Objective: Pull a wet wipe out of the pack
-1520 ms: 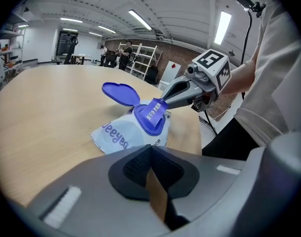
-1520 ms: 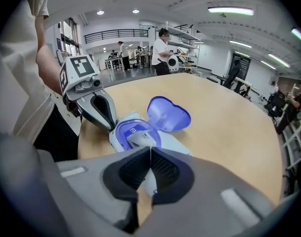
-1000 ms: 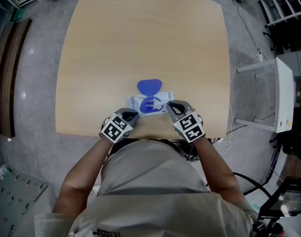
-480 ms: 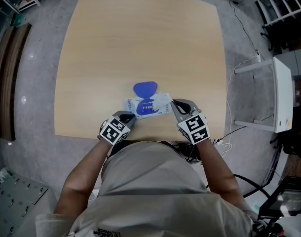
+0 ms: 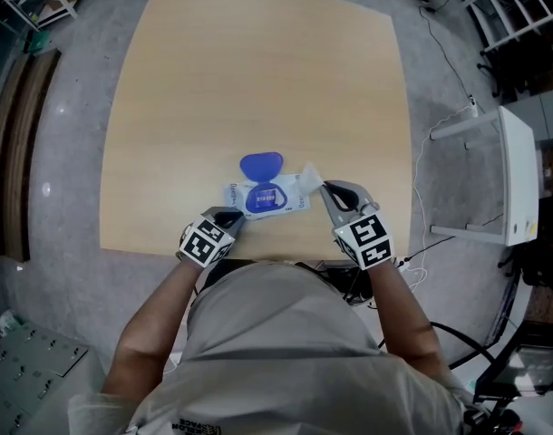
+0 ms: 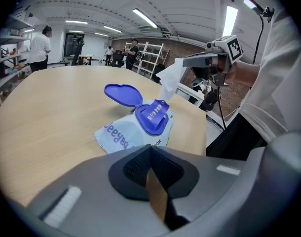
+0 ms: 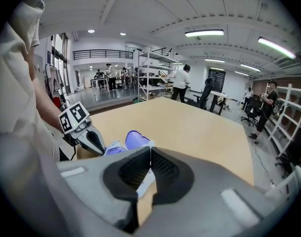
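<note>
Now the right gripper (image 7: 149,154) is clamped on a white wet wipe (image 6: 169,80), which stretches up from the opening of the pale blue soft-plastic pack (image 6: 116,135), beside its raised blue oval lid (image 6: 123,94). The left gripper (image 6: 150,149), jaws together and empty, sits at the pack's near edge; whether it presses the pack down is unclear. If not, the pack may lift with the wipe, or a second sheet could trail out.
</note>
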Demonstrator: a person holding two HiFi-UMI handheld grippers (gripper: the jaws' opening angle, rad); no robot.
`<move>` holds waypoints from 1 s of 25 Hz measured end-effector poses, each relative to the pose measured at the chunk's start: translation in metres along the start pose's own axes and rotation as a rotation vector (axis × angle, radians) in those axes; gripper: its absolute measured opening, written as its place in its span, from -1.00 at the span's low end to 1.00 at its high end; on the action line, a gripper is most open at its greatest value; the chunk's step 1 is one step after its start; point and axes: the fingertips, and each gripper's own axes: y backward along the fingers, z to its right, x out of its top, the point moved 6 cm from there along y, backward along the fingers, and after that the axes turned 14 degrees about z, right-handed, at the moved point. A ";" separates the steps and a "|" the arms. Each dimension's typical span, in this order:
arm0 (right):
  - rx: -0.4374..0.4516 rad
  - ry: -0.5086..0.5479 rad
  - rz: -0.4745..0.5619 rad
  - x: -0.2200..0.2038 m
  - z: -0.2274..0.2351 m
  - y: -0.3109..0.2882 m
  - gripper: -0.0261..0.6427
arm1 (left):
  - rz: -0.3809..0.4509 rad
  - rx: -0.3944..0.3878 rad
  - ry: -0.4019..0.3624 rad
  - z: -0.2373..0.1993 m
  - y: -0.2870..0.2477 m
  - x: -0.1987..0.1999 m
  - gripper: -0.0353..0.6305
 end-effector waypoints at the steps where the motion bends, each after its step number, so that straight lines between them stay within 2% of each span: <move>1: 0.000 0.000 0.008 0.001 0.001 0.003 -0.91 | 0.004 0.007 0.002 0.001 0.000 0.000 -0.88; 8: 0.033 0.006 0.072 0.019 -0.011 0.035 -0.91 | 0.079 0.088 0.033 0.020 0.029 0.017 -0.88; 11: 0.055 0.005 0.091 0.016 -0.015 0.052 -0.91 | 0.139 0.115 0.052 0.039 0.040 0.027 -0.88; 18: 0.112 -0.001 0.154 0.023 -0.008 0.097 -0.91 | 0.309 0.216 0.089 0.098 0.076 0.086 -0.88; 21: 0.145 -0.005 0.189 0.026 -0.001 0.117 -0.91 | 0.343 0.249 0.072 0.127 0.084 0.109 -0.88; 25: 0.197 -0.014 0.231 0.028 0.003 0.144 -0.91 | 0.342 0.273 0.007 0.173 0.095 0.135 -0.88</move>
